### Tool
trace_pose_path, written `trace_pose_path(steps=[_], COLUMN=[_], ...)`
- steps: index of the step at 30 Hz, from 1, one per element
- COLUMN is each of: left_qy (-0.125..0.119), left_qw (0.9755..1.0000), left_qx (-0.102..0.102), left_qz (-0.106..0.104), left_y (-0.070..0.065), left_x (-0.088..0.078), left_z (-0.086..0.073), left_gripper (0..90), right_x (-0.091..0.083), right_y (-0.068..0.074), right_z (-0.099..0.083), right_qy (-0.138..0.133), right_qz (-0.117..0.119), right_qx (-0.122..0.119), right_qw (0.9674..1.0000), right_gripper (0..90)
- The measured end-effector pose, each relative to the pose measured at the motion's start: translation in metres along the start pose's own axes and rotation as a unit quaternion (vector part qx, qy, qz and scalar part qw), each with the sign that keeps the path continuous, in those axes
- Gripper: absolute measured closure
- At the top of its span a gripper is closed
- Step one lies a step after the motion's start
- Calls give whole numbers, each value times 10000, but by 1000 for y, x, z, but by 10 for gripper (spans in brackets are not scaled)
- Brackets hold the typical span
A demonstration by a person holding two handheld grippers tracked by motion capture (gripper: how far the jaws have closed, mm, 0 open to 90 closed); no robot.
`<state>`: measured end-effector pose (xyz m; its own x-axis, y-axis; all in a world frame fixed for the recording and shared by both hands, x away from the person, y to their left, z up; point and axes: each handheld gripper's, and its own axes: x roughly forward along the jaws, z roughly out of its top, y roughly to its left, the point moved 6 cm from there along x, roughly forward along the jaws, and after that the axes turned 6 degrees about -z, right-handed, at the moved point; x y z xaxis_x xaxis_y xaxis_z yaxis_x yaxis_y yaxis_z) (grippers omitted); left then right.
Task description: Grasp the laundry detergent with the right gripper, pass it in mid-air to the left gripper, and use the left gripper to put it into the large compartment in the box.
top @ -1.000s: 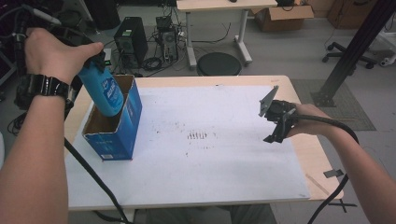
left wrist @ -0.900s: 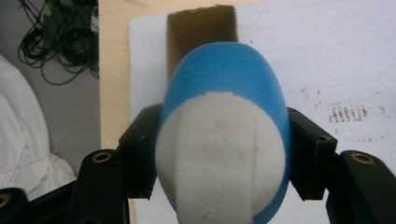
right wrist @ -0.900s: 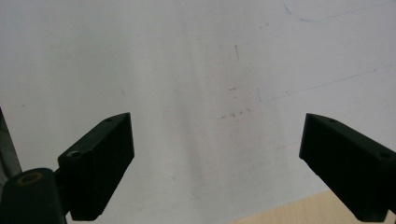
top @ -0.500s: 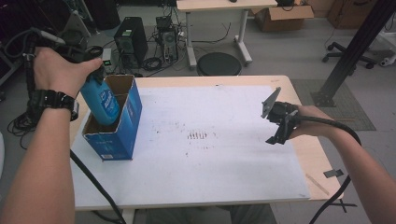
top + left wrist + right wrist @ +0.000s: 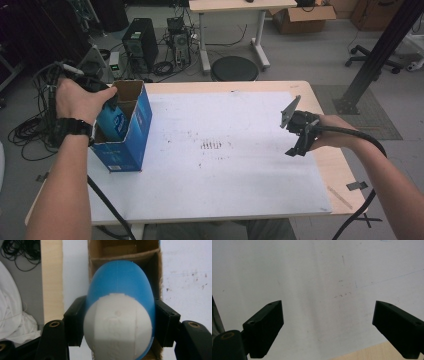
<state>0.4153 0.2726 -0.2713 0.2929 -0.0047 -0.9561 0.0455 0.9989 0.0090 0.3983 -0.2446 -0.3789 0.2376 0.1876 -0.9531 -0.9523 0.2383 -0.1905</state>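
A blue cardboard box point(image 5: 131, 134) stands open-topped near the left edge of the white sheet point(image 5: 225, 170). My left gripper point(image 5: 120, 323) is shut on a rounded blue-and-white bottle point(image 5: 119, 312), with one black pad on each side of it. The bottle point(image 5: 112, 123) hangs partly down inside the box, whose brown inside wall point(image 5: 125, 255) lies just beyond it. The person's left hand point(image 5: 80, 100) covers most of that gripper from above. My right gripper point(image 5: 299, 136) hovers over the sheet's right side, jaws open point(image 5: 328, 327) with nothing between them.
The wooden table point(image 5: 345, 172) shows bare along the right and left edges, with tape scraps point(image 5: 356, 186) at the right corner. Behind the table are a round black stool point(image 5: 234, 69), a computer tower point(image 5: 139, 44), cables point(image 5: 35, 125) and another desk.
The left hand has come down with the bottle, from above the box to partly inside it. The right gripper has stayed where it was.
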Motion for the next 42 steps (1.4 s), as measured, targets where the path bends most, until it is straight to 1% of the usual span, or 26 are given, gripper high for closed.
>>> trace_pose_path(steps=[1,4,5,6,9,10,15,16,21,22,27,28,33,42], left_qy=[0,53,101,101,153,153,206,256,274,326,376,347,379,409], left_qw=[10000,10000,9999,9999,9999,9999,9998,9997,9996,9995,9993,9994,9992,9991], left_qx=[0,10,13,13,1,1,2,27,32,53,53,42,80,75], left_qz=[0,-23,-32,-32,-52,-52,-66,-46,4,24,-27,-27,0,22], left_y=[0,1,1,1,0,0,-1,-1,-2,-2,-4,-4,-5,-7], left_x=[0,12,19,19,31,31,43,46,53,55,60,61,61,62], left_z=[0,-4,-5,-5,-8,-8,-10,-10,-11,-12,-13,-13,-12,-13], left_gripper=[383,383,384,383,383,383,383,383,383,383,383,383,383,380], right_x=[0,2,2,2,4,4,5,5,5,6,7,7,8,9], right_y=[0,1,1,1,2,2,2,2,3,3,3,3,3,5], right_z=[0,0,0,0,1,1,1,1,1,0,0,0,1,2], right_qy=[0,33,38,38,38,38,60,56,65,74,70,62,61,57], right_qz=[0,22,26,26,48,48,56,54,74,71,76,78,84,88], right_qx=[0,-12,-21,-21,-12,-12,-7,3,8,4,16,19,12,2], right_qw=[10000,10000,10000,10000,10000,10000,10000,10000,10000,9999,9999,9999,9999,9999], right_gripper=[99,98,98,98,98,98,98,98,98,99,98,98,98,98])
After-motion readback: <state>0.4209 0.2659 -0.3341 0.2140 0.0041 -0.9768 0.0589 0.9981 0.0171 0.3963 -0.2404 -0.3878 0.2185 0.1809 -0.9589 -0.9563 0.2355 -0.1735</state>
